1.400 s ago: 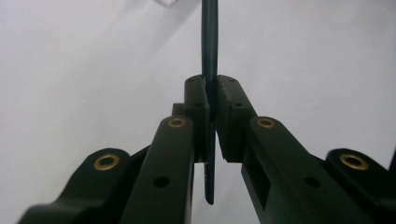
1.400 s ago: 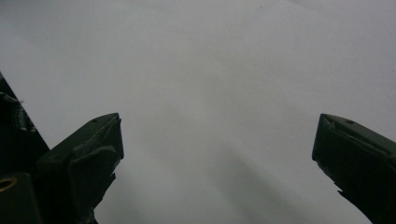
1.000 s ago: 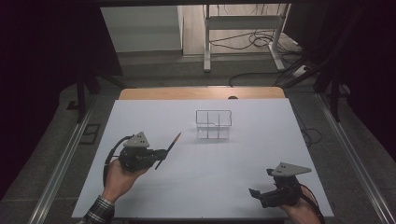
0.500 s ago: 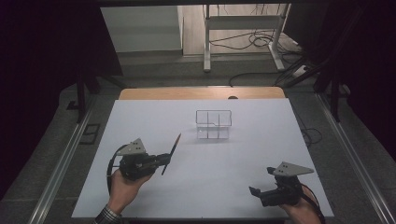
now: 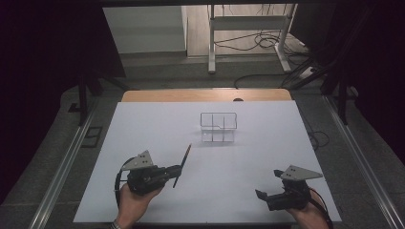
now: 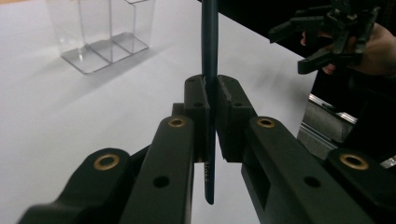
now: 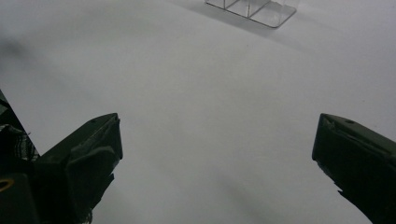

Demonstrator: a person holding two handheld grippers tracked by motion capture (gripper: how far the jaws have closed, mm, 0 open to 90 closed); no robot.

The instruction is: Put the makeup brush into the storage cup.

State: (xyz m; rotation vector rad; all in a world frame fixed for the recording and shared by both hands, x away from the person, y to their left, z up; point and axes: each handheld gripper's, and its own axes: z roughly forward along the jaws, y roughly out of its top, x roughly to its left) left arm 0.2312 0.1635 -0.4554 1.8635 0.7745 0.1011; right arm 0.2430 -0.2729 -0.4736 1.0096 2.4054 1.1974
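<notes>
Left gripper (image 5: 175, 171) has slid toward the person's edge of the desk (image 5: 143, 124) and slightly lower in the high view since the earlier frame, taking the pencil (image 5: 182, 165) with it; right gripper (image 5: 261, 190) has not moved.

Left: jaws together, clamped on the pencil. In the left gripper view the dark shaft (image 6: 209, 51) runs up between the two pads, with a short end poking out below them toward the camera. In the high view the pencil slants up and to the right from the jaws, its far tip pointing toward the clear organizer (image 5: 218, 127). Tip and organizer are well apart. Cannot tell whether the lower end touches the desk.

Right: jaws wide apart, nothing between them, just white desk surface in the right gripper view. It sits near the front right corner of the desk, held in the right hand (image 5: 313, 215).

Clear organizer: stands upright near the desk centre, a bit toward the far side, split into compartments. It looks empty in the left gripper view (image 6: 100, 35). Neither gripper is near it.

Left hand (image 5: 136, 202) grips the left gripper from below, cable looping at its left side.
</notes>
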